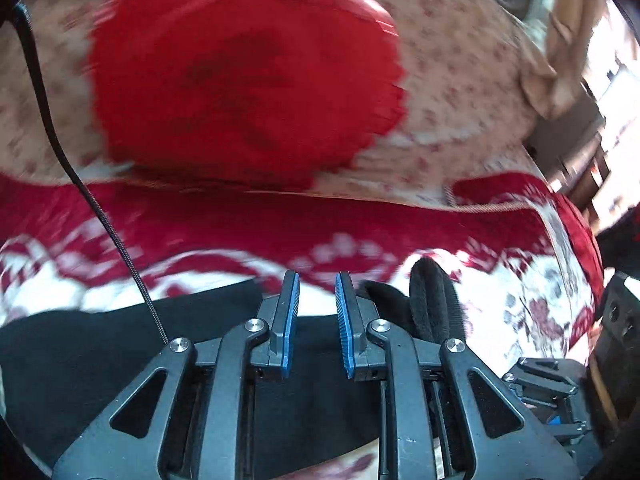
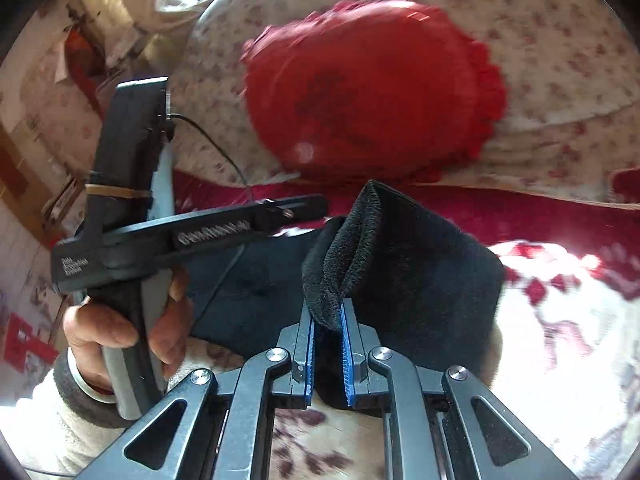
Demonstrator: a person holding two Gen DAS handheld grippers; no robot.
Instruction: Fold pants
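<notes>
Right claw point(image 2: 327, 312): blue pads are clamping a bunched fold of the black pants point(image 2: 420, 280). The cloth is rising in a ridge ahead of the tips and draping off to the claw's right; more of it is lying flat ahead and to the left, on the bed point(image 2: 568, 340).

Left claw point(image 1: 317, 300): fingers are standing apart with nothing between them. Bedcover is showing through the gap. Pants point(image 1: 100, 340) are lying under and just left of this claw, and a raised black fold is standing just right of the right finger, not touching the pads as far as I can tell.

In the right view, the left hand point(image 2: 120, 336) is gripping its tool handle, off to the right claw's left, over the flat part of the cloth.

A red cushion point(image 2: 368, 92) is sitting well ahead of both claws, apart from the pants. Both views are smeared, so motion is likely.

Step in hand, by my reading: mid-fold, one edge lifted by the right claw, left claw free.

Next move likely calls for the left claw taking a matching edge, or pinning the flat part, while the right carries its fold over. Risk: a one-sided grip is bunching the cloth, so the fold may land crooked.
</notes>
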